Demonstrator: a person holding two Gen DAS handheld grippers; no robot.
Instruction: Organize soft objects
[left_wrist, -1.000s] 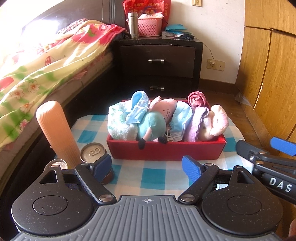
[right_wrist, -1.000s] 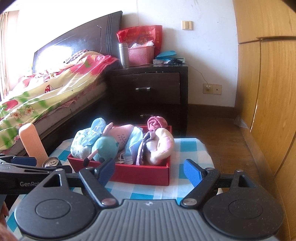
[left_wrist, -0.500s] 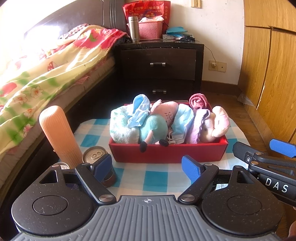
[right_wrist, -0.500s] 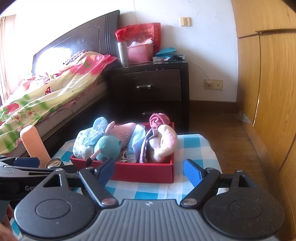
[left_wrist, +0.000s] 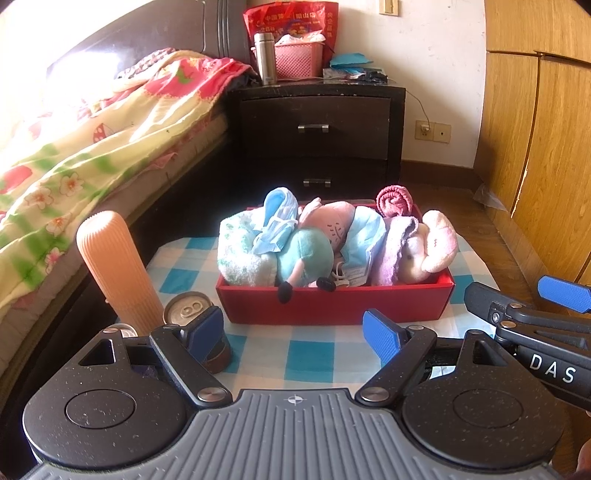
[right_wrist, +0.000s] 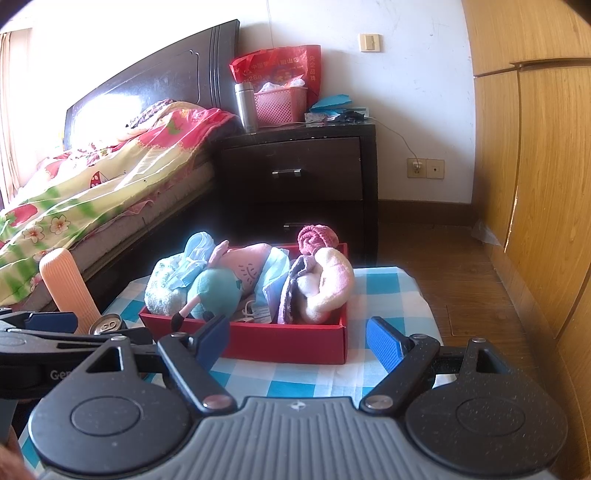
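A red box (left_wrist: 332, 301) (right_wrist: 295, 341) stands on a blue-and-white checked cloth (left_wrist: 310, 350) and is packed with soft things: a green-white towel (left_wrist: 240, 254), a teal plush toy (left_wrist: 306, 258), a pink plush (left_wrist: 428, 247), a rolled pink sock (left_wrist: 393, 201) and blue masks. My left gripper (left_wrist: 295, 330) is open and empty, in front of the box. My right gripper (right_wrist: 299, 339) is open and empty, also short of the box's front wall. Each gripper shows at the edge of the other's view.
An orange ribbed cylinder (left_wrist: 114, 266) and a drink can (left_wrist: 188, 310) stand on the cloth left of the box. A bed (left_wrist: 92, 140) lies to the left, a dark nightstand (left_wrist: 317, 129) behind, and wooden wardrobe doors (left_wrist: 543, 147) to the right.
Both grippers have drawn back and risen a little from the box, which looks slightly farther and lower. Both stay open and empty. The soft things have not moved.
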